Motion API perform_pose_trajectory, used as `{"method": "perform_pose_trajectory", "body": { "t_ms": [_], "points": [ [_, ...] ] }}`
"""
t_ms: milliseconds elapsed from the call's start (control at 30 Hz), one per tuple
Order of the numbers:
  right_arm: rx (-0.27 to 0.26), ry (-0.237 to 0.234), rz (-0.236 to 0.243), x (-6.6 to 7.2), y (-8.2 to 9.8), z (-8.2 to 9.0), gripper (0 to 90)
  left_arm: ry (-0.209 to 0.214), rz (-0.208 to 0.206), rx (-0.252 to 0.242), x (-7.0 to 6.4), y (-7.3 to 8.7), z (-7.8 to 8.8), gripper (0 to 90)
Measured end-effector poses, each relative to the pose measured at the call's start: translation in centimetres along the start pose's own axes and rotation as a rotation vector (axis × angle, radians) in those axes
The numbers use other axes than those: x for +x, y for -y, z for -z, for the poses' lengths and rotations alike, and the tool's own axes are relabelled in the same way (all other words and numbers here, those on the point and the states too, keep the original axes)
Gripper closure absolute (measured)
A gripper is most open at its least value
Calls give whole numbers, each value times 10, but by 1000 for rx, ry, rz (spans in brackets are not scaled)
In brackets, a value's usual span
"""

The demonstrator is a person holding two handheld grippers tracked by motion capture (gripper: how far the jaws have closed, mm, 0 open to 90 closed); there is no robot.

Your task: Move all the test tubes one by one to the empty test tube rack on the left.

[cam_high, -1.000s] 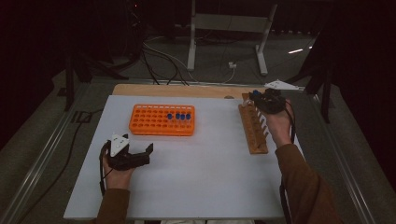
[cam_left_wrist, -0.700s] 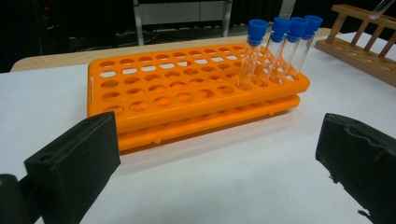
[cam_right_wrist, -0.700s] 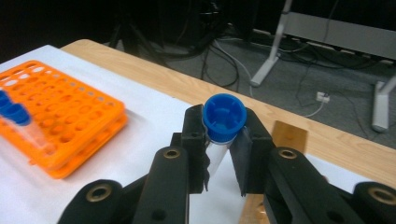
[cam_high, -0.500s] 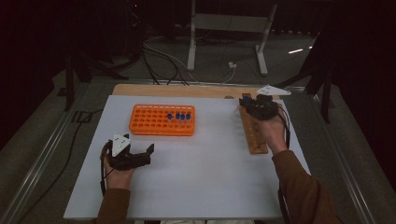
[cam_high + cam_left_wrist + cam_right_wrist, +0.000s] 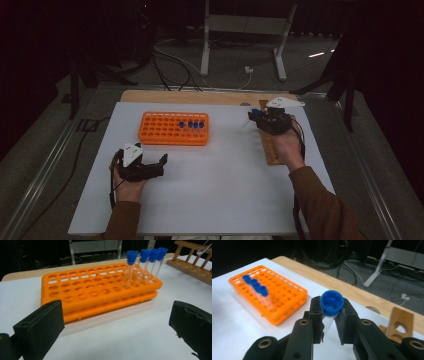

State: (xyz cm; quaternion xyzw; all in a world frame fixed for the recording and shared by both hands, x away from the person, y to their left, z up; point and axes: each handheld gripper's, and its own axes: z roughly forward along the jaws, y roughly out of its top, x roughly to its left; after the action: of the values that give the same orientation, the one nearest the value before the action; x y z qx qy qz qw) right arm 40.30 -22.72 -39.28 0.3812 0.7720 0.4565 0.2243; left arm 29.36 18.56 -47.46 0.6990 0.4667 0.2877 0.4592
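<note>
Right gripper (image 5: 331, 322): your jaws pinch a blue-capped test tube (image 5: 332, 302) just under its cap; the clear body hangs between the black pads and the cap stands above them.
Where the tube is: in the air near the far end of the wooden rack (image 5: 270, 145), to the right of the orange rack (image 5: 174, 128), touching neither.
Left gripper (image 5: 145, 167): your jaws stand spread wide with nothing between them, low over the white table (image 5: 210, 200), near the front of the orange rack.
Orange rack: four capped tubes (image 5: 145, 265) already stand together in a row at one end, leaning a little; the holes beside them look free.
Step in hand, as it looks: carrying the tube across to join the four.
How to do it well: keep the pinch steady and bring the tube upright before you lower it, since a tilted tip will likely catch on a hole's rim.
Aim: choose the free hole next to the row, and come in from above rather than sideways, so you do not knock the leaning caps.
Left hand's part: you could rest it against the rack's front edge to stop it sliding.
Release: spread the jaws only once the tube sits down in its hole.
</note>
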Motion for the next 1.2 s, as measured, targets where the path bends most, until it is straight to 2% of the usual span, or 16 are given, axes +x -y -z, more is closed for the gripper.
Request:
{"method": "perform_pose_trajectory", "body": {
  "t_ms": [233,467,733,800,1133,1200],
  "points": [
    [5,-50,19,19,5,3,766,15,-50,-8,-15,-15,-3,9],
    [-10,-128,17,44,2,-2,766,70,-94,-23,-35,-33,-12,34],
    [19,-198,47,75,-2,-13,765,141,-138,-38,-62,-52,-27,34],
    [33,-213,56,81,-3,-16,765,179,-138,-33,-69,-55,-32,34],
    [59,-284,78,104,-5,-23,764,227,-204,-21,-98,-56,-49,102],
    [60,-295,78,107,-5,-24,764,240,-212,-17,-102,-56,-51,150]
  ]
}}
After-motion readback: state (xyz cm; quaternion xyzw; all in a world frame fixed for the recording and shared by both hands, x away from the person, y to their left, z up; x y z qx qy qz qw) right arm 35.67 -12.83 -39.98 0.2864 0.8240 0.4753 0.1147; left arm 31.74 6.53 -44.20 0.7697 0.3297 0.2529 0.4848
